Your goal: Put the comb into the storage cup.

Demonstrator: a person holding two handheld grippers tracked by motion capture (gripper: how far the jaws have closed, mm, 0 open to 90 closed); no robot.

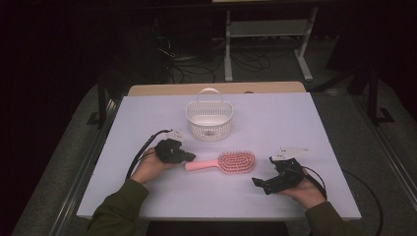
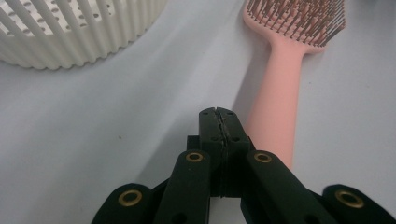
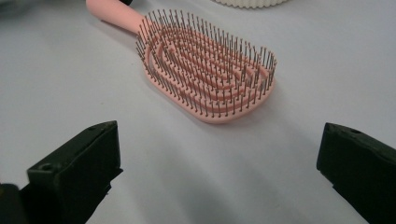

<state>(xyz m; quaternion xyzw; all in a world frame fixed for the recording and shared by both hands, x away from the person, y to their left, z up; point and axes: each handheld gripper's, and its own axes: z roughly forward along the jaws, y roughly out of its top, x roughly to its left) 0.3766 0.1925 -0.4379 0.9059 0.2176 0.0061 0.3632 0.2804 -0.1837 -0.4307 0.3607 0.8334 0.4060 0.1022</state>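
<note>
White slotted basket (image 1: pixel 209 120) upright on table (image 1: pixel 295 128), handle raised

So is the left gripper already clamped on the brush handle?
No: in the left gripper view the left gripper is shut on nothing, with the pink hairbrush handle lying just beside it on the table.

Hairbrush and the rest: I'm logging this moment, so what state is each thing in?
Hairbrush: flat on the table, bristles up, not gripped.
Basket: upright, handle raised, nothing seen inside.
Left gripper: jaws shut on nothing, tip beside the brush handle.
Right gripper: jaws wide open, facing the brush head, apart from it.
</note>
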